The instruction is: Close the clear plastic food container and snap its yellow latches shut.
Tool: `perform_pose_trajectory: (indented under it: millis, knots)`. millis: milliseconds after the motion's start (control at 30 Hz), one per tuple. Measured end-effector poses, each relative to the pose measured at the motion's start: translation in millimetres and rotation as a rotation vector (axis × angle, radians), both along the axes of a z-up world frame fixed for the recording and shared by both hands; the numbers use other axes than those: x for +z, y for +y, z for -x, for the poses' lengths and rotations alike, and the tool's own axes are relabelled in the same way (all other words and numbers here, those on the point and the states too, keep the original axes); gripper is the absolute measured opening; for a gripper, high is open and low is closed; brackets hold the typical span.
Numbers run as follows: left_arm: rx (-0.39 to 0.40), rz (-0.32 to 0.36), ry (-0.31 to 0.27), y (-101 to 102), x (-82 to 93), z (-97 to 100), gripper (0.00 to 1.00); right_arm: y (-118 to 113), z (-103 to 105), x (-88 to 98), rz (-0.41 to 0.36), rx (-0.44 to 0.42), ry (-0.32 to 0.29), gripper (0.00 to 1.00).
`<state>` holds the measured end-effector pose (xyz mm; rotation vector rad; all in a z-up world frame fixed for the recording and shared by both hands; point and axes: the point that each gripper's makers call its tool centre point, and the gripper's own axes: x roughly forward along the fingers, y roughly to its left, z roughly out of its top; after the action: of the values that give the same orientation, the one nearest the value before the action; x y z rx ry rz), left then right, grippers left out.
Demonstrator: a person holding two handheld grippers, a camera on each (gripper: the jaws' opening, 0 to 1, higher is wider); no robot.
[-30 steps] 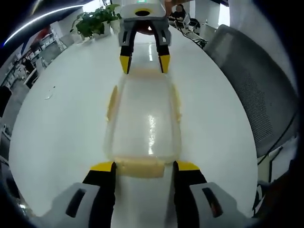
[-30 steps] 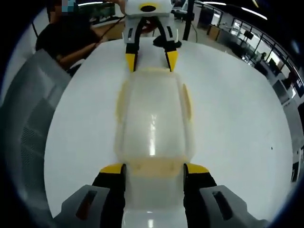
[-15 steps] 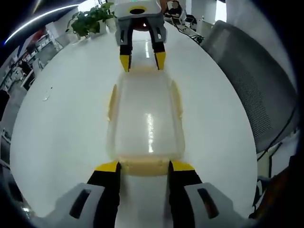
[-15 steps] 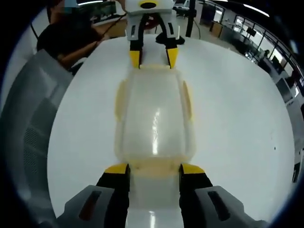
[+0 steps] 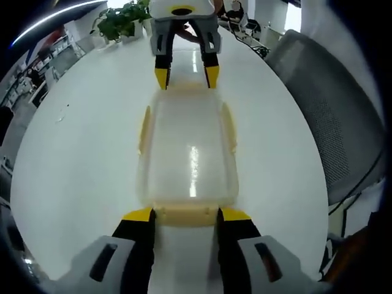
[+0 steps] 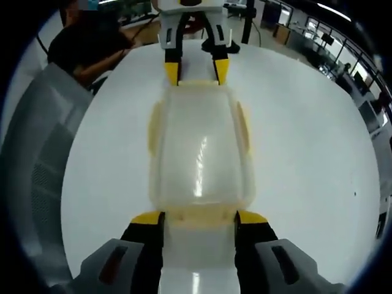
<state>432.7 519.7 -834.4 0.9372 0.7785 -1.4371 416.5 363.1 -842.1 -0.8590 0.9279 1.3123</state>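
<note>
Both hand-held grippers (image 5: 185, 213) (image 6: 199, 216) bracket the container's (image 5: 187, 153) end latches, chair (image 5: 331, 116) beside.

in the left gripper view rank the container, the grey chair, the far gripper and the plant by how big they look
1. Grey chair and container: alike, unsure.
2. Far right gripper.
3. Plant, far off, so true size unsure.

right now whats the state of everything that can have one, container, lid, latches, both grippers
clear plastic food container: lid on, flat on the white table
near end latch: between the left gripper's jaws; snapped or not, cannot tell
far end latch: between the right gripper's jaws; cannot tell
side latches: lying against the container's sides
left gripper: open, astride one end
right gripper: open, astride the opposite end
</note>
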Motion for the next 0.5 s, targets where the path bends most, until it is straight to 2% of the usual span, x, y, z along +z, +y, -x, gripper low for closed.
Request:
perform_pose_trajectory:
  millis: [133, 167, 200, 233, 400, 500]
  knots:
    - [-0.003, -0.013, 0.003, 0.0, -0.1, -0.1, 0.39, 0.1, 0.4, 0.5, 0.011, -0.002, -0.001, 0.44]
    - [-0.008, -0.010, 0.004, 0.1, -0.3, -0.1, 0.39, -0.4, 0.2, 0.9, 0.015, 0.000, 0.000, 0.39]
    - [-0.019, -0.007, 0.000, 0.1, -0.4, 0.1, 0.39, -4.6, 0.0, 1.1, 0.031, -0.059, 0.004, 0.39]
    - [-0.016, -0.006, 0.003, -0.4, -0.7, 0.5, 0.39, -1.9, 1.6, 0.6, 0.026, -0.002, -0.004, 0.38]
    - [-0.018, -0.011, 0.005, -0.9, -0.5, 1.0, 0.39, -2.1, 1.5, 0.3, 0.013, -0.018, -0.001, 0.39]
    - [-0.019, -0.011, 0.009, -0.9, -0.9, 0.9, 0.39, 0.3, 1.3, -0.1, 0.037, -0.019, 0.002, 0.39]
